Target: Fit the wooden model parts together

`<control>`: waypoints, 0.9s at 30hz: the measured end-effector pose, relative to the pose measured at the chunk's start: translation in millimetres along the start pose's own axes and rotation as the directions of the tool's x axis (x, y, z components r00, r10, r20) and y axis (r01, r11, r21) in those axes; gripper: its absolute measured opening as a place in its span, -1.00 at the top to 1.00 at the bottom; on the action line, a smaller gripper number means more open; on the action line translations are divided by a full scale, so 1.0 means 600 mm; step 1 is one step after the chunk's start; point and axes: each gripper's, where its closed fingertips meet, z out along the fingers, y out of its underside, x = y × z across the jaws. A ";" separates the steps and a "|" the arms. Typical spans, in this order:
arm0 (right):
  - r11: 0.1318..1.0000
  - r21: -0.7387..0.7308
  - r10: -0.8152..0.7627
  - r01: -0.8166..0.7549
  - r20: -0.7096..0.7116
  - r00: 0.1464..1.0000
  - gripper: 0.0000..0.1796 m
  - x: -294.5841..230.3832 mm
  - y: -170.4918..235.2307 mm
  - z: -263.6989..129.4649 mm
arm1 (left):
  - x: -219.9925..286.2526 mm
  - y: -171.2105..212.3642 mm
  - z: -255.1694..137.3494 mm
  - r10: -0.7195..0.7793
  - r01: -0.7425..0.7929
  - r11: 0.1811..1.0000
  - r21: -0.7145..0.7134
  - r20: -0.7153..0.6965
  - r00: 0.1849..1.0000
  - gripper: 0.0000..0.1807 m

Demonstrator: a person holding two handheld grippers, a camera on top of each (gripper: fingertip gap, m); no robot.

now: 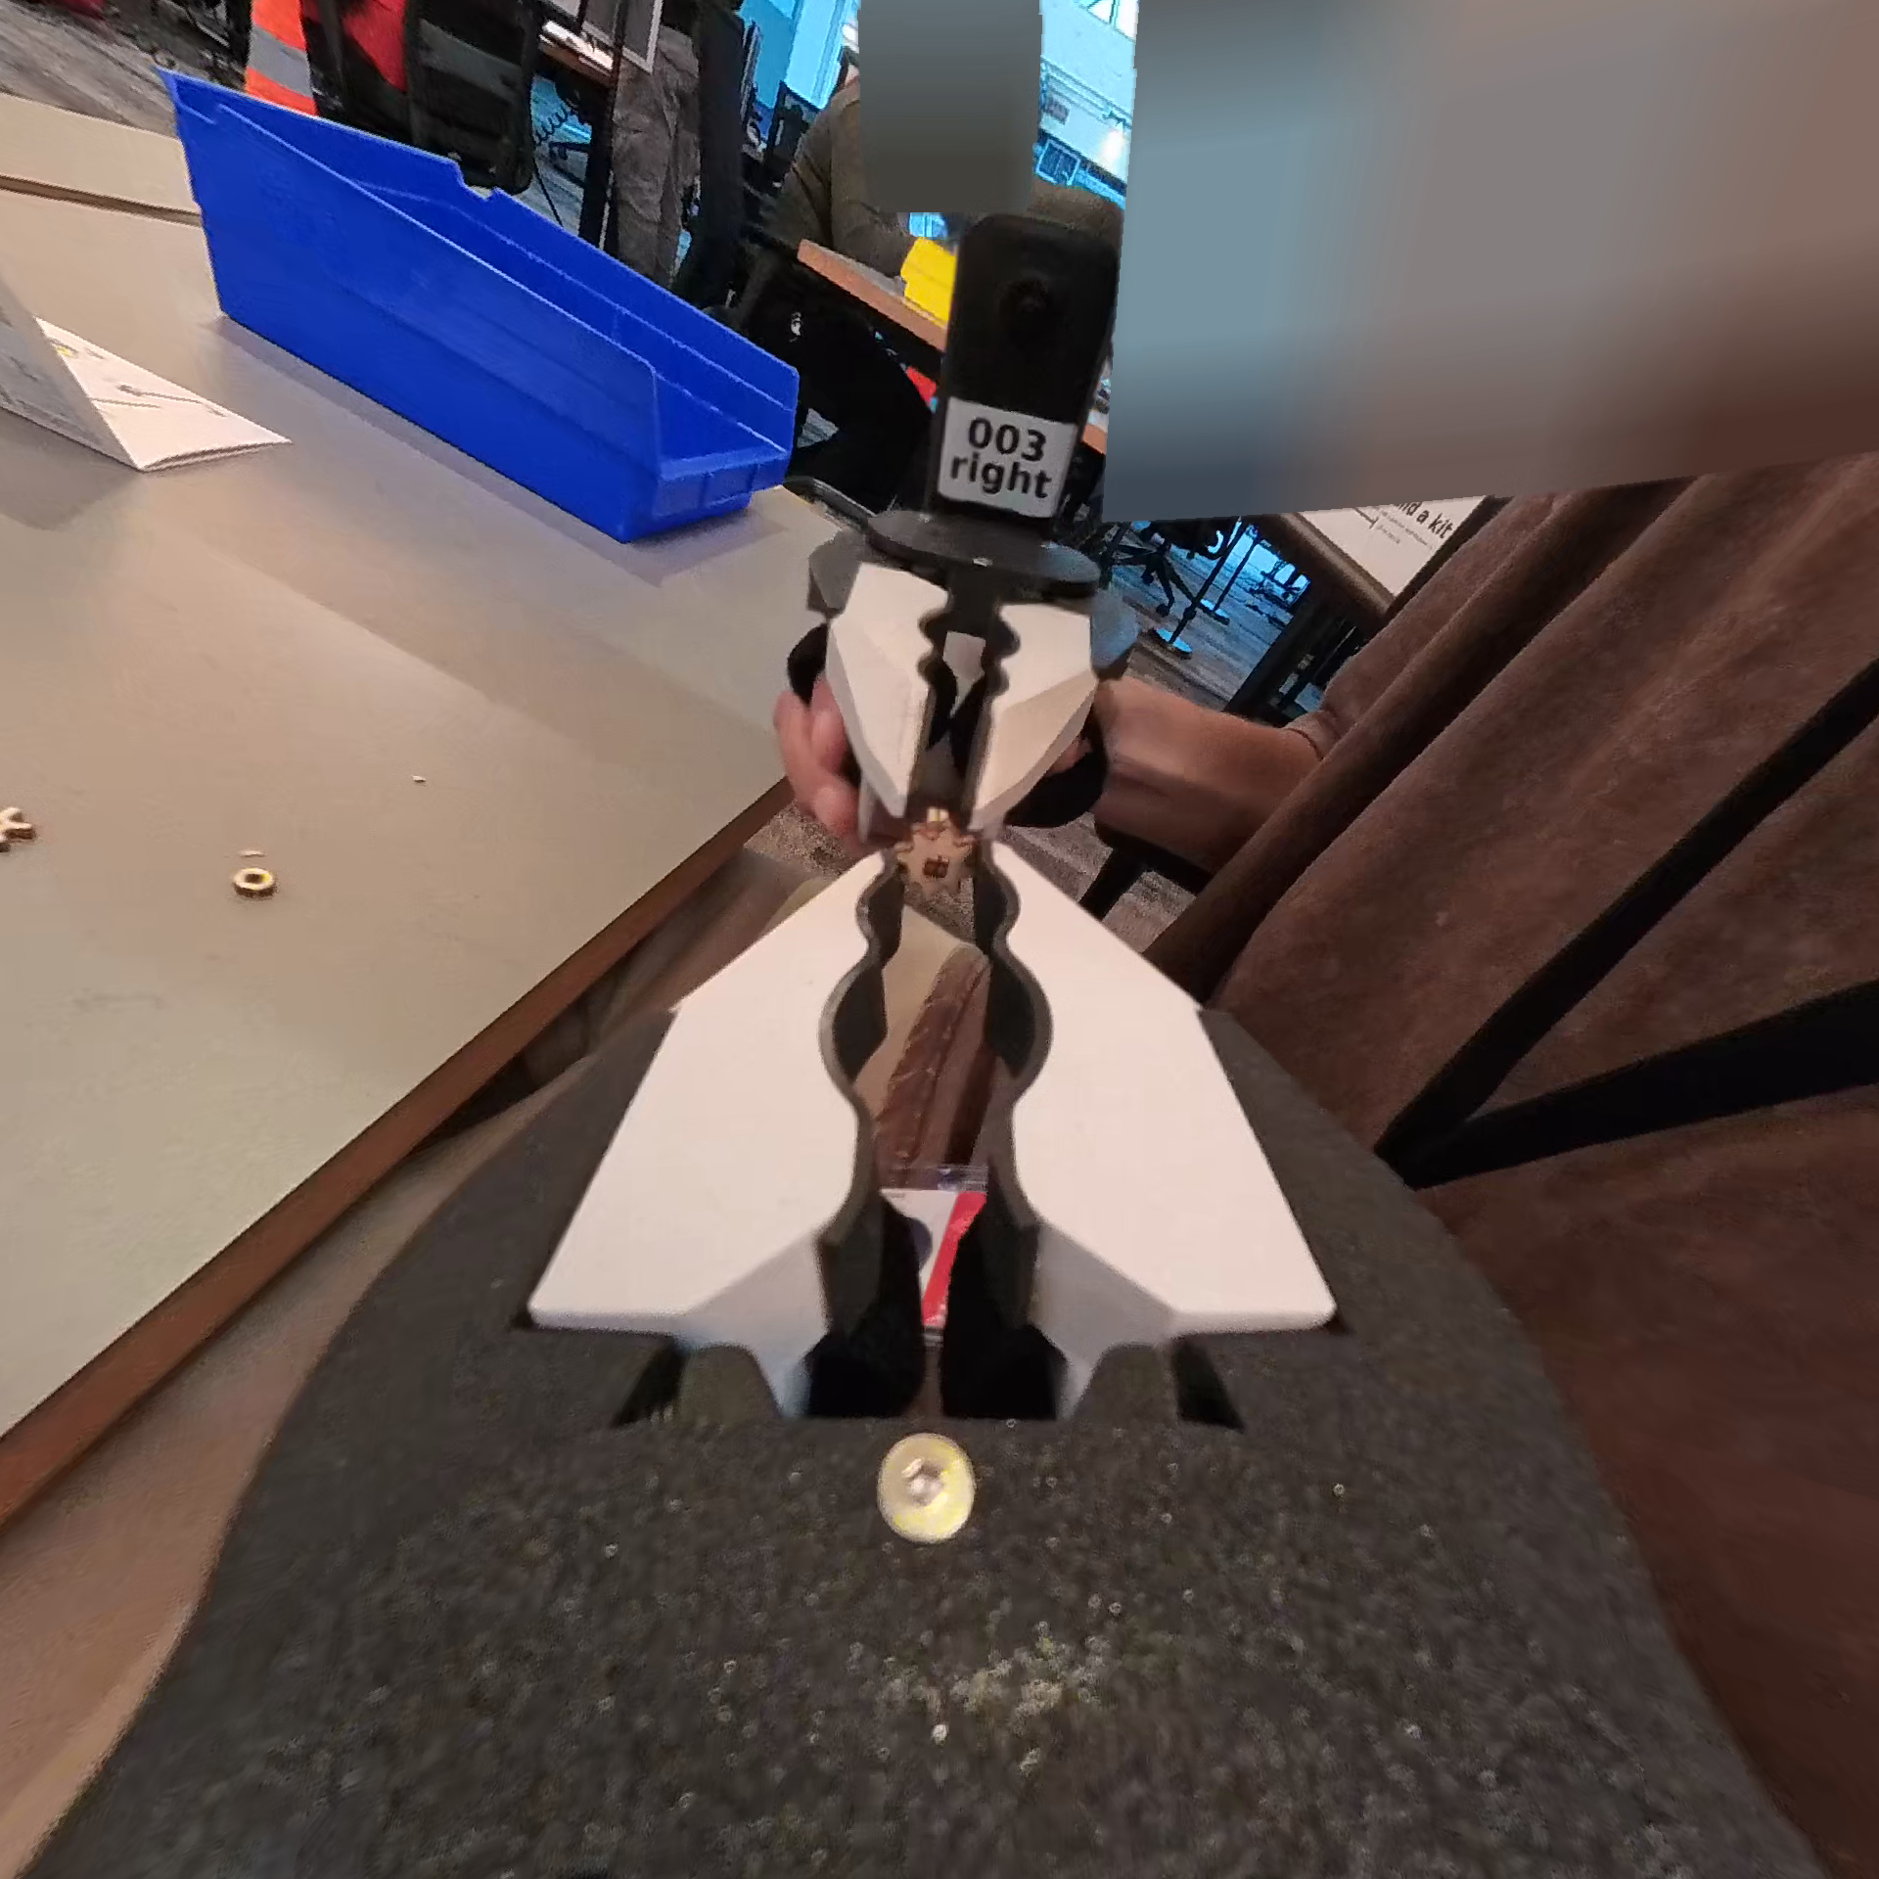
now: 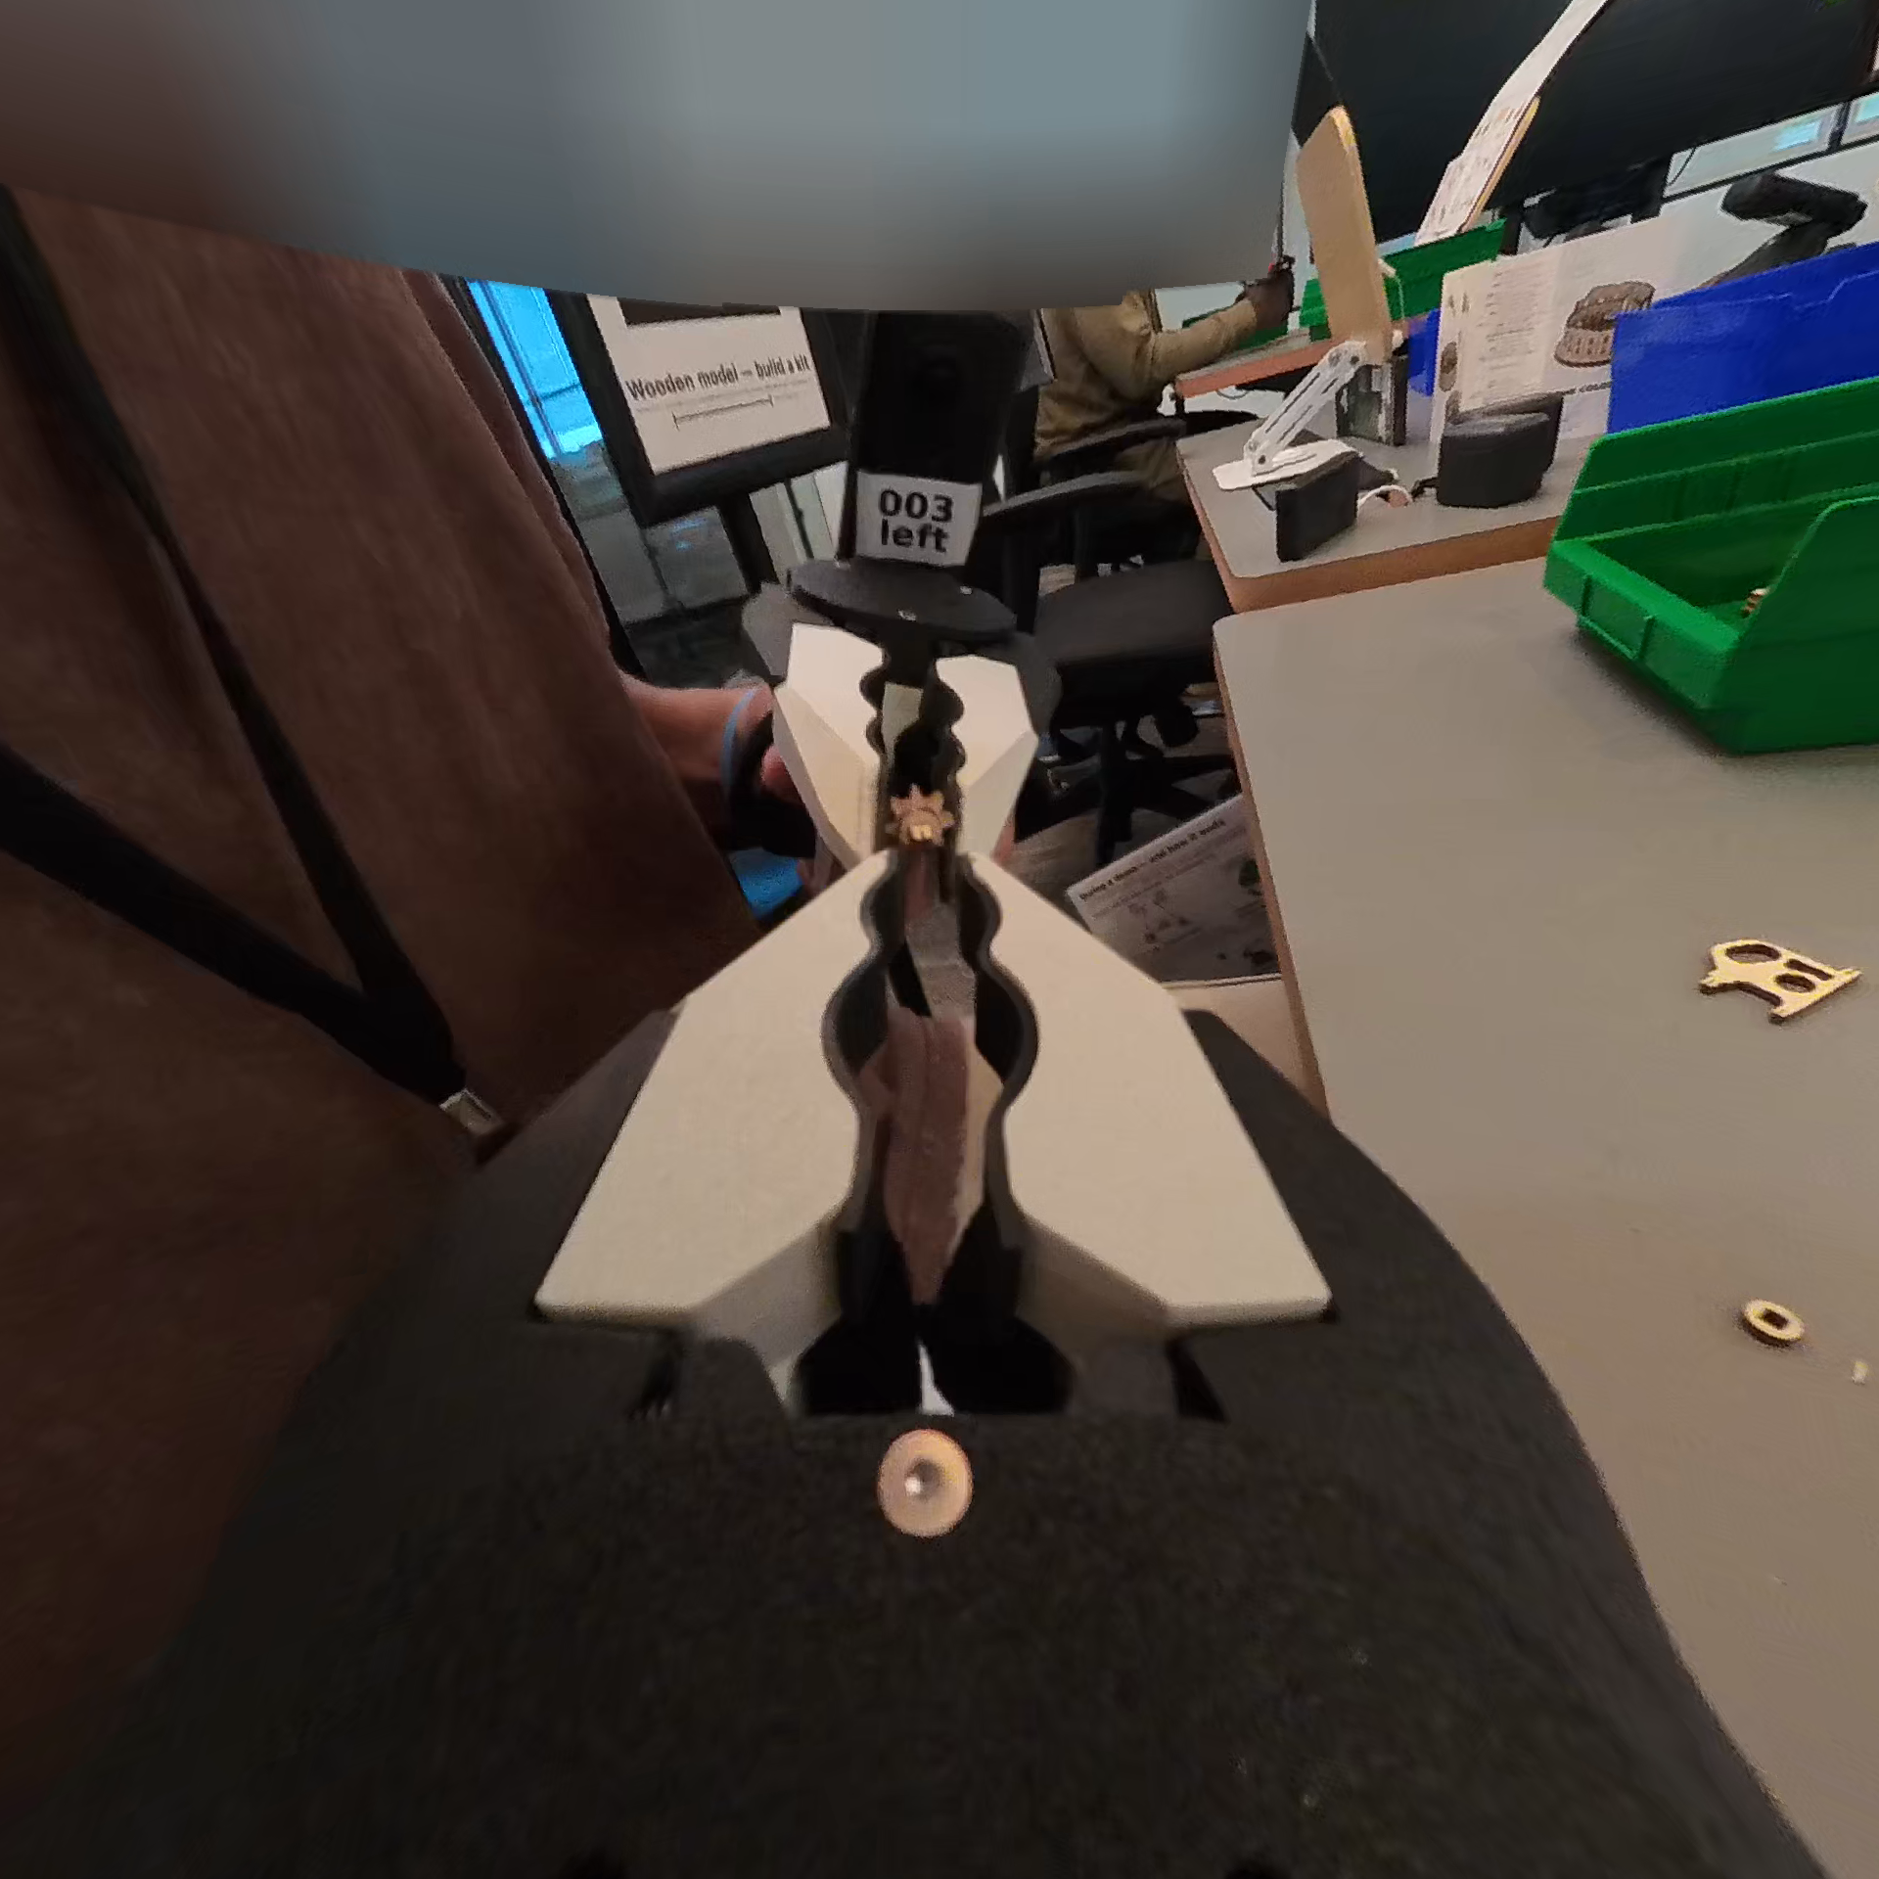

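My left gripper (image 1: 933, 862) is shut on a small wooden gear (image 1: 933, 864) at its fingertips. It is held in the air off the table edge, in front of a person's brown top. My right gripper (image 1: 935, 813) faces it tip to tip and pinches a tiny wooden peg (image 1: 933, 811) against the gear's centre. In the right wrist view my right gripper (image 2: 923, 862) is nearly closed. The gear (image 2: 920, 813) sits just beyond it in the left gripper (image 2: 920, 819). The peg is mostly hidden there.
The grey table (image 1: 305, 712) carries a blue bin (image 1: 488, 305), a folded leaflet (image 1: 112, 397) and a wooden ring (image 1: 254, 881). The right wrist view shows a green bin (image 2: 1729, 610), a flat wooden part with two holes (image 2: 1779, 978) and a small ring (image 2: 1771, 1322). Less than 4 cm separates the two grippers' tips.
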 end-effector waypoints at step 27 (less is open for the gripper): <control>0.994 -0.068 -0.081 0.083 0.028 0.996 0.96 -0.017 0.013 0.005 | 0.011 0.017 0.009 0.021 -0.022 0.998 -0.052 -0.030 0.999 0.88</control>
